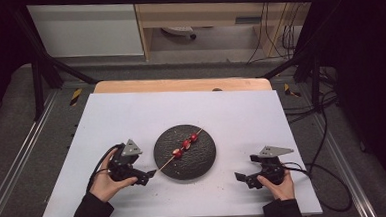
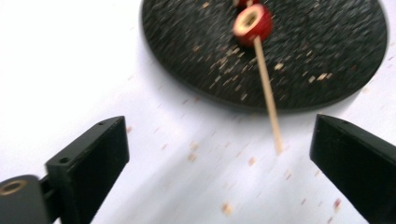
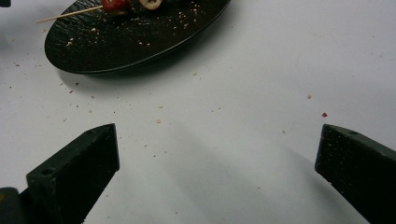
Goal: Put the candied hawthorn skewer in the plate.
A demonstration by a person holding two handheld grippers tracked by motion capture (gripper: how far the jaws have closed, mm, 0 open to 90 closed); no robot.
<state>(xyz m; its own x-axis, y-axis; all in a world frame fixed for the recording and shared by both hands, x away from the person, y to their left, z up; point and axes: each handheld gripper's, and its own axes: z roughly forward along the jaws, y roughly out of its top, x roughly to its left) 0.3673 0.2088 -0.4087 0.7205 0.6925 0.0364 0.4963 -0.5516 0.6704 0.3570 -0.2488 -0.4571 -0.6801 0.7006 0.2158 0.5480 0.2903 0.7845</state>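
We see the skewer (image 1: 183,148) lying across the black plate (image 1: 204,163) mid-table, three red fruit pieces (image 1: 186,144) threaded on it, bare stick end poking over the plate's near-left rim. Left gripper (image 1: 147,177) sits just beside that end, jaws spread wide, nothing between the pads. Right gripper (image 1: 244,178) rests on the white table (image 1: 131,116) right of the plate, also wide open, empty. Crumbs scattered around.
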